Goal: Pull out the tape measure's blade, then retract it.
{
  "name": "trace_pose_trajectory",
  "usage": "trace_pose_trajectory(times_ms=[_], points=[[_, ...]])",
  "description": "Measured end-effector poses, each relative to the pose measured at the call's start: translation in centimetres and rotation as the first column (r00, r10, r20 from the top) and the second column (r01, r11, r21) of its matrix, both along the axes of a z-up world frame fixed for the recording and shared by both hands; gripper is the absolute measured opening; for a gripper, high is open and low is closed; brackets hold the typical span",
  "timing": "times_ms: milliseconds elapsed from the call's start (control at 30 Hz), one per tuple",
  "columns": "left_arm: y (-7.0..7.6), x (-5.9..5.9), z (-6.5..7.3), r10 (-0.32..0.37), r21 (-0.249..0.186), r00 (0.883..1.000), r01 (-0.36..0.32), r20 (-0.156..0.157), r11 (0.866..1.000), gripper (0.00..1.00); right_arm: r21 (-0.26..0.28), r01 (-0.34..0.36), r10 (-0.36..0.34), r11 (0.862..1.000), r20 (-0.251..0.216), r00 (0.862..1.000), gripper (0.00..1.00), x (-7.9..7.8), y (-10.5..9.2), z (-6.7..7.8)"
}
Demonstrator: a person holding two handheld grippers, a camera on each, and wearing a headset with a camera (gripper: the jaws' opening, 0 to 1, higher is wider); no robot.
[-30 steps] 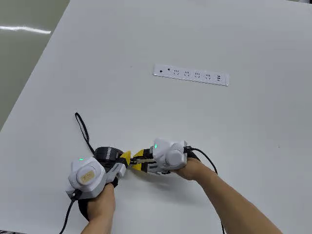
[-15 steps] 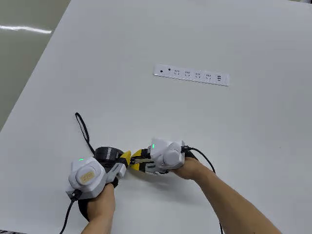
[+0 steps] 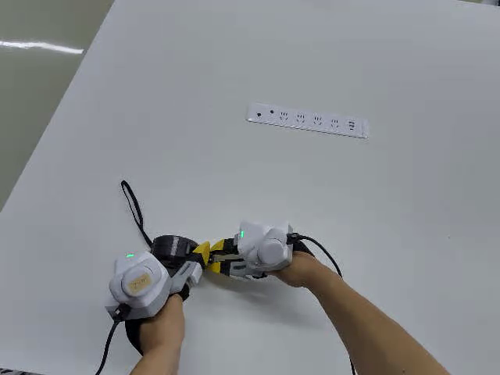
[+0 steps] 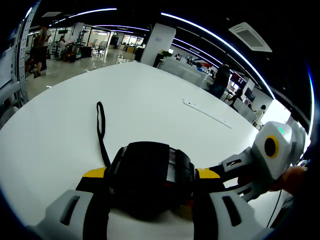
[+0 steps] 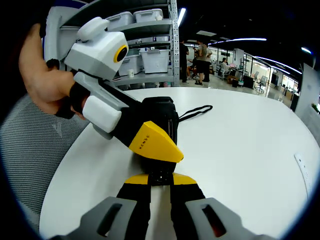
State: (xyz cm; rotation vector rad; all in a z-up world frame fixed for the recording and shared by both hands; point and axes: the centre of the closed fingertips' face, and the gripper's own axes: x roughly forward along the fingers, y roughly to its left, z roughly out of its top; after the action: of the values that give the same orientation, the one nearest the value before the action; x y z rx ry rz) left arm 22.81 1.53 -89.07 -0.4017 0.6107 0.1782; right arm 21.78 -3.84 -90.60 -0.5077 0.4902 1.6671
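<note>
A black tape measure [image 3: 173,248] lies on the white table [image 3: 312,203], and my left gripper [image 3: 189,255] is shut on its case. In the left gripper view the case [image 4: 150,172] sits between the yellow-tipped jaws of the left gripper [image 4: 150,176]. The right gripper [image 3: 218,257] points left at the case, close to it. In the right gripper view its yellow tips [image 5: 160,180] are pressed together on the blade's end, right at the mouth of the tape measure [image 5: 161,114]. Little or no blade shows between the two grippers.
The tape's black wrist strap [image 3: 133,205] trails up and left across the table. A white power strip [image 3: 307,120] lies further back. The table's left edge [image 3: 55,117] drops to a grey-green floor. Cables run back from both grippers.
The right gripper has moved slightly left, closer to the tape measure case. The left gripper and the case have stayed put.
</note>
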Motion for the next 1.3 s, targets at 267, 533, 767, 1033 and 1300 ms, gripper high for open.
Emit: trace_pose_trajectory(times_ms=[267, 533, 767, 1033, 1300], points=[[-0.1, 0.0, 0.0, -0.003, 0.008, 1.000, 0.003, 0.003, 1.000, 0.65, -0.011, 0.010, -0.010, 1.000, -0.003, 1.000, 0.13, 0.0, 0.0, -0.2], [-0.3, 0.0, 0.0, -0.018, 0.030, 1.000, 0.018, 0.003, 0.999, 0.65, -0.013, 0.018, -0.018, 1.000, 0.001, 1.000, 0.13, -0.1, 0.0, -0.5], [-0.5, -0.1, -0.4, -0.025, 0.028, 1.000, 0.025, -0.005, 0.999, 0.66, -0.020, 0.026, -0.026, 0.999, 0.015, 1.000, 0.14, -0.2, -0.1, -1.1], [-0.5, -0.1, -0.4, -0.023, 0.022, 1.000, 0.023, -0.002, 0.999, 0.66, -0.013, 0.034, -0.034, 0.999, 0.012, 0.999, 0.14, -0.1, -0.1, -1.0], [-0.5, -0.1, -0.4, -0.037, 0.025, 0.999, 0.037, -0.009, 0.999, 0.67, -0.020, 0.033, -0.032, 0.999, 0.024, 0.999, 0.14, -0.2, -0.1, -1.0]])
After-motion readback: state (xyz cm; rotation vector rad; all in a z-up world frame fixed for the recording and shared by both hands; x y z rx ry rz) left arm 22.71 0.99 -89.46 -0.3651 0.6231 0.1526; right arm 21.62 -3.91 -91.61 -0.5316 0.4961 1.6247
